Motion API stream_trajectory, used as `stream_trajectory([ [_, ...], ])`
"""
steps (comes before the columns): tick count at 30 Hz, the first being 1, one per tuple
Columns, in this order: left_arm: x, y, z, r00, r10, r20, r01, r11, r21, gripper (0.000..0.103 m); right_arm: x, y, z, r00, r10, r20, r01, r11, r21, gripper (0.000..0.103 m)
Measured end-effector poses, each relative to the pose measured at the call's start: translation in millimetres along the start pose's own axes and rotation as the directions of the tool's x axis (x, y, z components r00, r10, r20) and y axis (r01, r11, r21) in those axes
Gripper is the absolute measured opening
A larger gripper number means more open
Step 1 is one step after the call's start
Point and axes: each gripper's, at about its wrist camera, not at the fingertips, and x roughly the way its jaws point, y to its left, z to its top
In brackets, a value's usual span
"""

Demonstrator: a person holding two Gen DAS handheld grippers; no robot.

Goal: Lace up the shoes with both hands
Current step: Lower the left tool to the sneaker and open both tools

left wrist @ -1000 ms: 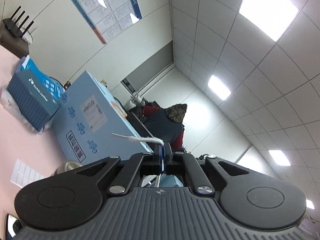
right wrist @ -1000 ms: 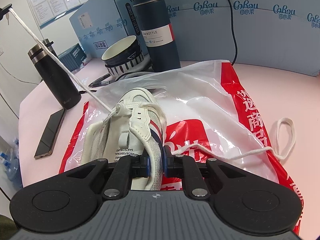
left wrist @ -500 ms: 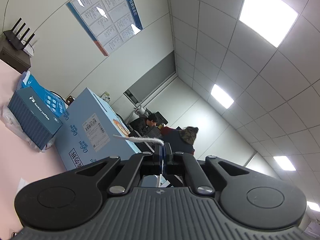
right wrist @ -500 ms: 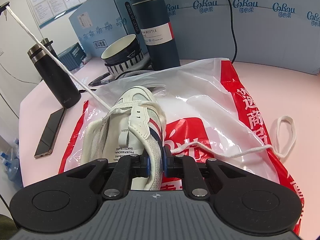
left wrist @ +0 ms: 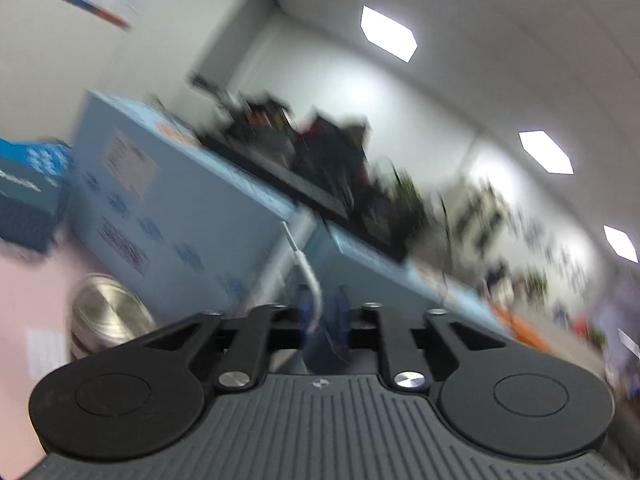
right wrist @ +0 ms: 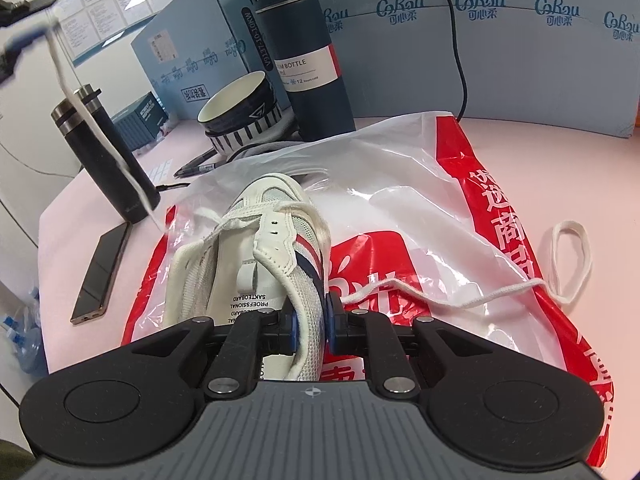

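- Pink desk (right wrist: pixel 520 152) in an office, walled at the far side by pale blue cartons (right wrist: pixel 520 60) printed "CoRou" with Chinese characters; ceiling light panels and a blurred, swinging view fill the left wrist camera.
- White sneaker (right wrist: pixel 256 264) with red and navy side stripes lies on a red-and-white plastic bag (right wrist: pixel 460 240), toe pointing far, heel near.
- Right gripper (right wrist: pixel 311 332) has its jaws pressed onto the sneaker's right side wall near the heel, pinning the shoe.
- Left gripper (left wrist: pixel 322 312) has its blue pads slightly apart, with the white lace end (left wrist: pixel 306 268) and its clear aglet rising between them; motion blur means I cannot tell whether the pads are gripping it or letting go.
- Same lace (right wrist: pixel 100 136) runs up and to the far left from the shoe's left eyelets, blurred but lifted off the desk.
- Progress, as a judgement: lace crosses only the far eyelet rows near the toe; the eyelets nearer the tongue show bare slots, so most of the lacing is left.
- Other lace end (right wrist: pixel 568 264) trails right over the bag and loops on the desk.
- Readable writing: tongue label "PROFESSIONAL SAKTEOBARD"; dark blue flask (right wrist: pixel 304 60) reads "BOTTLE" and "12 hours cold".
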Motion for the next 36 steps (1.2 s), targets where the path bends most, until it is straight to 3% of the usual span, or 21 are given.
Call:
stream_trajectory([
  [1, 9.9, -6.0, -16.0, 0.998, -0.011, -0.067, 0.011, 1.000, 0.010, 0.054, -0.5, -0.3, -0.3, 1.000, 0.001, 0.002, -0.001, 1.000, 0.004, 0.013],
  [5, 42.8, -21.2, -83.7, 0.953, -0.039, -0.299, 0.041, 0.999, 0.003, 0.057, -11.1, -3.4, -1.0, 0.999, 0.020, 0.034, -0.021, 0.999, 0.033, 0.018],
  [8, 60.1, -28.2, -123.9, 0.915, 0.009, -0.404, 0.000, 1.000, 0.021, 0.062, -16.7, -2.8, 0.1, 0.998, 0.027, 0.048, -0.029, 0.999, 0.029, 0.019],
  [10, 65.7, -33.5, -142.7, 0.898, 0.035, -0.439, -0.016, 0.999, 0.047, 0.063, -18.4, -2.1, 0.9, 0.998, 0.029, 0.052, -0.030, 0.999, 0.023, 0.019],
  [14, 60.7, -47.5, -163.7, 0.891, 0.087, -0.446, -0.041, 0.993, 0.111, 0.073, -22.1, -0.8, -0.2, 0.998, 0.038, 0.051, -0.038, 0.999, 0.009, 0.017],
  [15, 60.1, -48.6, -166.6, 0.892, 0.107, -0.439, -0.055, 0.990, 0.129, 0.072, -22.8, -0.6, -0.9, 0.998, 0.038, 0.045, -0.038, 0.999, 0.004, 0.015],
  [17, 58.5, -48.3, -170.2, 0.896, 0.133, -0.423, -0.078, 0.986, 0.145, 0.054, -24.8, -0.3, -2.6, 0.999, 0.041, 0.033, -0.041, 0.999, 0.000, 0.014],
  [23, 62.1, -40.3, -173.6, 0.901, 0.153, -0.405, -0.100, 0.984, 0.149, 0.045, -32.7, 10.8, -12.3, 0.995, 0.096, -0.004, -0.096, 0.995, 0.001, 0.014],
  [28, 72.8, -34.9, -171.8, 0.891, 0.187, -0.414, -0.118, 0.976, 0.185, 0.046, -35.8, 21.6, -19.4, 0.963, 0.255, -0.086, -0.255, 0.967, 0.006, 0.020],
  [30, 76.0, -32.6, -171.9, 0.886, 0.193, -0.422, -0.120, 0.974, 0.194, 0.049, -42.3, 22.1, -21.7, 0.953, 0.289, -0.086, -0.290, 0.957, 0.001, 0.028],
  [31, 76.0, -31.8, -173.5, 0.884, 0.200, -0.422, -0.127, 0.972, 0.195, 0.056, -48.1, 19.9, -21.7, 0.953, 0.294, -0.070, -0.294, 0.956, 0.004, 0.037],
  [32, 75.9, -31.0, -175.3, 0.883, 0.208, -0.421, -0.135, 0.971, 0.197, 0.068, -53.3, 16.9, -21.1, 0.958, 0.283, -0.051, -0.283, 0.959, 0.011, 0.053],
  [33, 75.8, -30.1, -177.0, 0.881, 0.217, -0.421, -0.144, 0.970, 0.198, 0.074, -58.6, 13.1, -19.5, 0.967, 0.253, -0.029, -0.253, 0.967, 0.015, 0.063],
  [36, 77.8, -22.3, -189.0, 0.861, 0.230, -0.453, -0.169, 0.970, 0.172, 0.078, -72.8, -3.2, -17.0, 0.980, 0.189, 0.063, -0.193, 0.979, 0.060, 0.070],
])
